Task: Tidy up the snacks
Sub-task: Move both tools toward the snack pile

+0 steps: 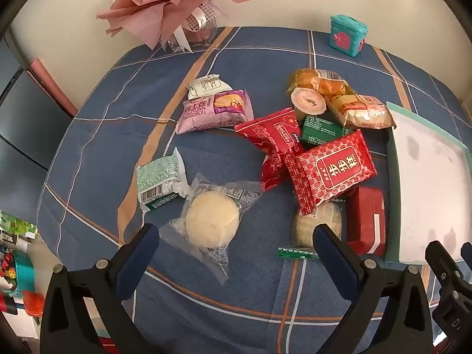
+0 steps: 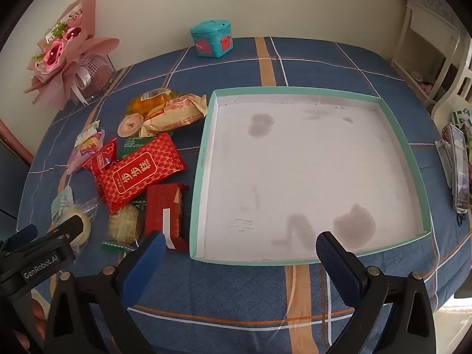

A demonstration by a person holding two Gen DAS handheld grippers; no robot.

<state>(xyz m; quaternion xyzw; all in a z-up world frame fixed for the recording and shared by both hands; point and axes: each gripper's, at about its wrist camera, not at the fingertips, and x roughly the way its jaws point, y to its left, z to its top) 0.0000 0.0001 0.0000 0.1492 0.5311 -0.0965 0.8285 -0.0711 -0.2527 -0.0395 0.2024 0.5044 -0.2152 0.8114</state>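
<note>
Several wrapped snacks lie loose on the blue checked tablecloth: a round pale pastry in clear wrap [image 1: 211, 221], a red patterned pack [image 1: 330, 171], a pink pack [image 1: 214, 112], a green-white pack [image 1: 160, 183], a dark red bar [image 1: 367, 221]. A shallow white box with a teal rim [image 2: 203, 153] sits to their right with nothing in it. My left gripper [image 1: 236, 239] hovers open just above the pale pastry. My right gripper [image 2: 242, 244] hangs open over the box's near edge. Nothing is held.
A pink paper bouquet in a glass vase [image 1: 165, 6] and a small teal toy chest [image 2: 211, 39] stand at the table's far side by the wall. A white chair [image 2: 442, 67] and some flat items [image 2: 458, 168] sit at the right edge.
</note>
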